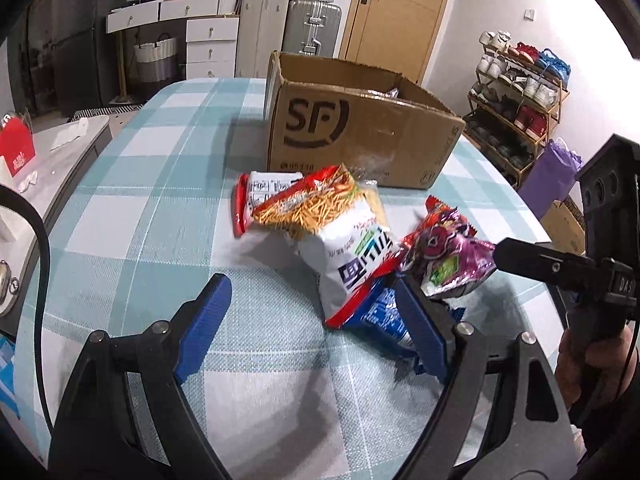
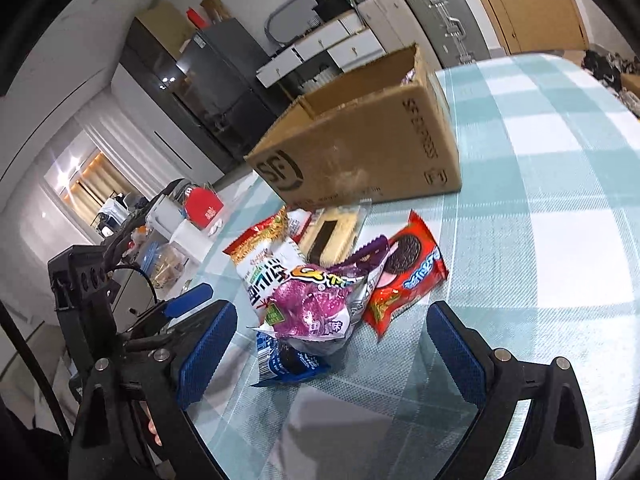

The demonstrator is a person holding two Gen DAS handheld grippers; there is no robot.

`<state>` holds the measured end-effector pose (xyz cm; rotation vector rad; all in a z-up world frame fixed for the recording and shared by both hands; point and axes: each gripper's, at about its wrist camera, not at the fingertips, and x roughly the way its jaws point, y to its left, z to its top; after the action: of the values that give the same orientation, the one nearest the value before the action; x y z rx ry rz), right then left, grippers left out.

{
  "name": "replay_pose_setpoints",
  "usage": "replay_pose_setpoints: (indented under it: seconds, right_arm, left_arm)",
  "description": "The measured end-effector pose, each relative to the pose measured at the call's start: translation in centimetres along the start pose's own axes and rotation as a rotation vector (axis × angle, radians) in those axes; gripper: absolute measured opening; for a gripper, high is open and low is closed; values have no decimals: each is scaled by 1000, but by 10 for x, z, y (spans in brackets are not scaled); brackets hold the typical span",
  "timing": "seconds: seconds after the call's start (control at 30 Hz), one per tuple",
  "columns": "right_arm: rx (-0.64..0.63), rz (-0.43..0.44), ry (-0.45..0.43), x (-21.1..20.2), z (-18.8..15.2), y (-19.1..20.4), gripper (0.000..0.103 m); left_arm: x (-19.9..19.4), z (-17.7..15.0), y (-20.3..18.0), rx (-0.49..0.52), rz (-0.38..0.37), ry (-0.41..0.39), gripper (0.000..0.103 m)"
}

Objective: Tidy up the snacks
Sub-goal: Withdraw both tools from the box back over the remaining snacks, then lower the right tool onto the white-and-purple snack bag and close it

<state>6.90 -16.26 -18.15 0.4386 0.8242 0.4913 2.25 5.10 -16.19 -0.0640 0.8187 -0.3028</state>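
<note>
1. Broadly, the worktop [image 1: 132, 208] under its checked cloth carries everything; it runs on ahead of both grippers, past the snacks to the box.

2. Next, the box [image 1: 360, 136] stands open-topped beyond the pile, well ahead of either gripper. A packet edge shows inside it. The near wall is tall, so a bag carried low could catch on it and drop short.

3. The noodle bag [image 1: 320, 216] lies just ahead of the left gripper [image 1: 316, 316], leaning on other packs. Its slack foil could slide out of a shallow pinch.

4. The purple bag [image 2: 320, 304] sits just ahead of the right gripper [image 2: 332, 336], on top of a blue pack [image 2: 288, 364]. Closing here might take both at once, or shove the heap away.

5. The red biscuit pack [image 2: 408, 272] lies flat ahead and to the right of the right gripper, partly under the purple bag; lifting that bag may drag it along.

6. A clear-wrapped cake [image 2: 332, 232] lies farther on, near the box, and looks easy to crush.

7. Both grippers are spread, nothing between the pads. The left gripper's right finger [image 1: 420, 332] is over the blue pack, and the two tools converge on one heap, so they could clash.
</note>
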Motion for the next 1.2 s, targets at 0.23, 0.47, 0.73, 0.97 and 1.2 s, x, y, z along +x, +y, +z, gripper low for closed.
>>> replay_pose_setpoints:
  seconds: [0.23,0.47,0.73,0.97,1.2]
  right_arm:
    - [9,12,29,13,1,1,88]
    - [-22,-4,60,29,1,9,64]
    - [-26,46,70,33,-2,8,36]
    - [-43,53,39,28,0,11,30]
    - [-60,60,9,15,-2,12,27]
  left_arm:
    - [-1,-6,5,-8,5,0,82]
    - [-4,-12,1,22,8,22,82]
    - [-3,-16,4,9,0,35,82]
    - [0,-17,3,8,2,49,82]
    - [2,-18,4,6,5,60,82]
